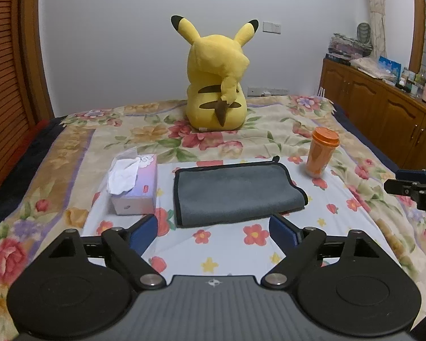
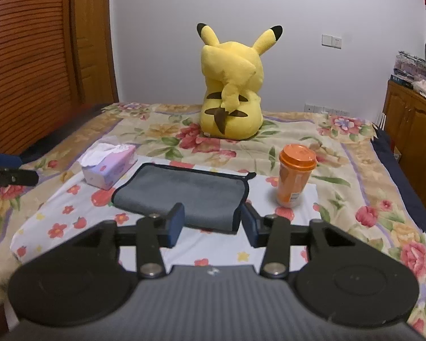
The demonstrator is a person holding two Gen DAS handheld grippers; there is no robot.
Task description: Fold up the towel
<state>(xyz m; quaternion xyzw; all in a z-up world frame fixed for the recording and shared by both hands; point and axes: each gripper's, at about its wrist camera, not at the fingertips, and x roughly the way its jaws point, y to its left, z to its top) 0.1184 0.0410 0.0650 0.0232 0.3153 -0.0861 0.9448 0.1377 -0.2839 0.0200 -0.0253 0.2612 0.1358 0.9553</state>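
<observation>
Grey towel (image 1: 235,191) lies flat mid-bed (image 1: 71,147), apparently folded once already, long axis left-right between tissue box (image 1: 135,184) and orange cup (image 1: 322,153). Right gripper (image 2: 213,224) is nearer, fingers spread and empty, straddling its near right corner. Left gripper (image 1: 213,234) also spread and empty, just short of the near edge.

A grey towel (image 1: 237,193) edged in black is lying at centre frame on a white sheet (image 1: 230,244) showing red and yellow flowers. At right an orange cup (image 1: 321,153) is standing; at upper centre a yellow, black-eared plush (image 1: 215,85) is sitting.
</observation>
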